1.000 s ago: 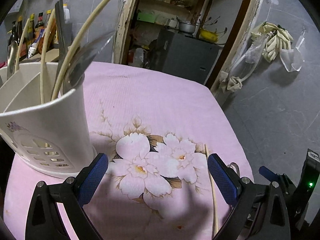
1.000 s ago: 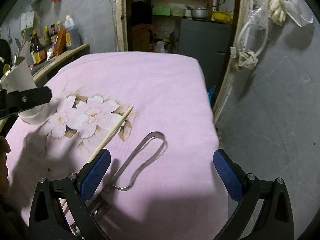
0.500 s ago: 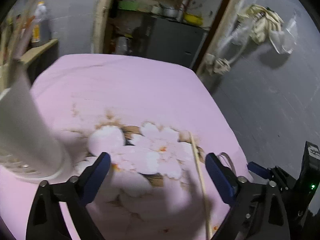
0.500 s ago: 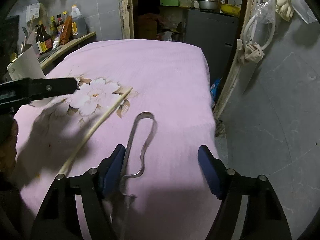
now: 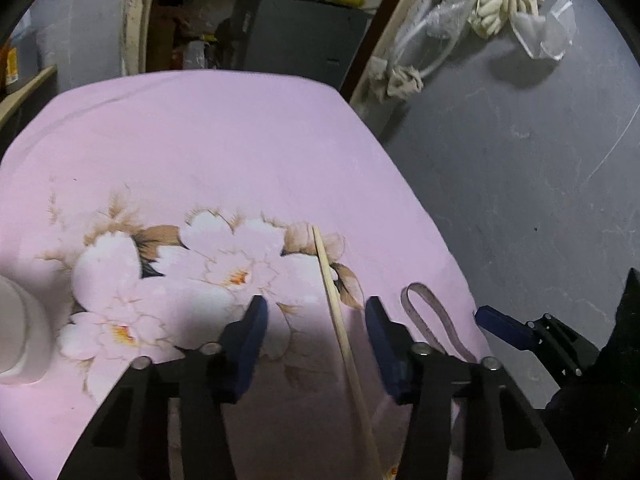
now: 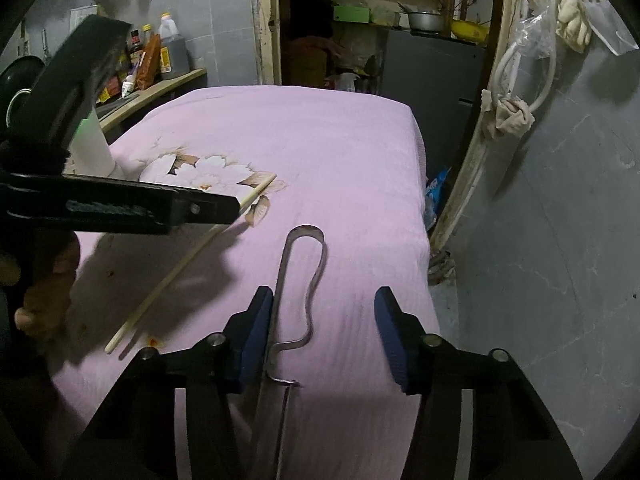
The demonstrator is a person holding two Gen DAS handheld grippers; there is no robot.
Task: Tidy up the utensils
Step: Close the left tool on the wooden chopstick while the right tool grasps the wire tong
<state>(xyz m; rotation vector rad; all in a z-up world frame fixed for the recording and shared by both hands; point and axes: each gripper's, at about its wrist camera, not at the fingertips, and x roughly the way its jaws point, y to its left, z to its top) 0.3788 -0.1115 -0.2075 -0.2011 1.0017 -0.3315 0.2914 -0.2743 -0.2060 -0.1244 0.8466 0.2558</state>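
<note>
A single wooden chopstick (image 5: pixel 340 320) lies on the pink flowered cloth (image 5: pixel 224 152). My left gripper (image 5: pixel 314 338) is open, its blue pads on either side of the chopstick, not touching it. A bent metal loop-handled utensil (image 6: pixel 298 280) lies to the right of the chopstick (image 6: pixel 180 268). My right gripper (image 6: pixel 326 336) is open around the utensil's handle, the left pad close beside it. The utensil (image 5: pixel 434 316) also shows in the left wrist view. The white utensil holder (image 5: pixel 18 336) stands at the left edge.
The cloth's right edge (image 6: pixel 424 240) drops to a grey concrete floor. A shelf with bottles (image 6: pixel 160 60) is at the far left. A doorway with a dark cabinet (image 6: pixel 428 76) is behind the table. My left gripper's body (image 6: pixel 120 204) crosses the right wrist view.
The left gripper has swung right, away from the holder, over the chopstick, and its jaws have narrowed. The right gripper has moved over the metal utensil and its jaws have narrowed.
</note>
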